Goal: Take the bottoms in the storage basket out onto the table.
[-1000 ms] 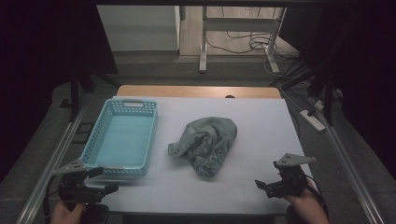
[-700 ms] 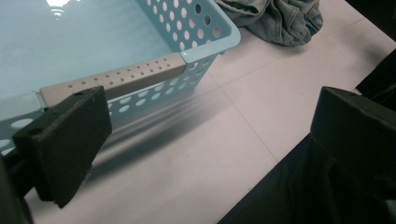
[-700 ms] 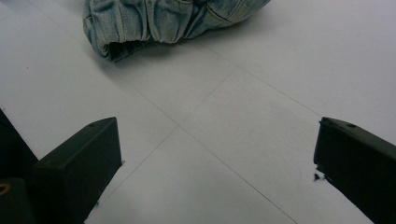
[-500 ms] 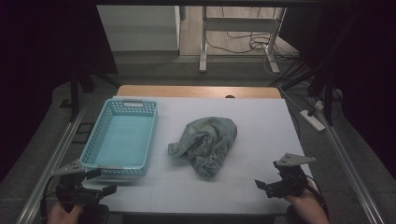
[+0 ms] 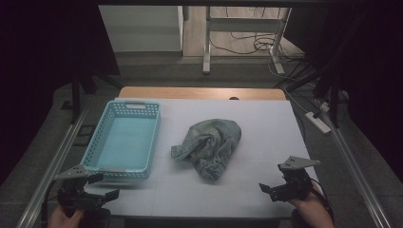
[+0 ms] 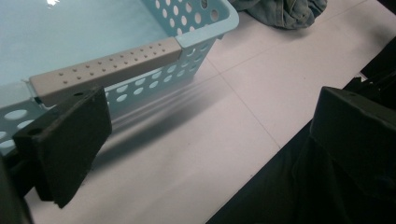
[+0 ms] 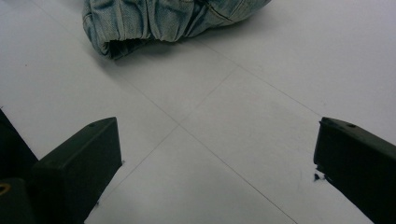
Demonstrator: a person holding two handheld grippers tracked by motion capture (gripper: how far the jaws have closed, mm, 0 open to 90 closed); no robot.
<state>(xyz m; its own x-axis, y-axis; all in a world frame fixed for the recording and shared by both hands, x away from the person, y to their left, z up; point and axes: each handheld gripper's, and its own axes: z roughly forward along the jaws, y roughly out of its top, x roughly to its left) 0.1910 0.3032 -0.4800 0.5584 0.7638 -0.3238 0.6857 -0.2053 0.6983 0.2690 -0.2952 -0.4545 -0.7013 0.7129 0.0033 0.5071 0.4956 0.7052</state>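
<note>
My left gripper (image 5: 102,186) is spread wide, empty, beside the blue basket (image 5: 122,142). My right gripper (image 5: 270,187) gapes too, near the crumpled jeans (image 5: 210,145).

High view overhead facing forward, both gripper views low, close, sharing the crumpled denim garment (image 5: 209,147)

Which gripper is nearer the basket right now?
Left. The left gripper sits just off the near end of the basket, jaws open, not touching it. The right gripper is open at the table's other side, beyond the crumpled denim garment.
</note>
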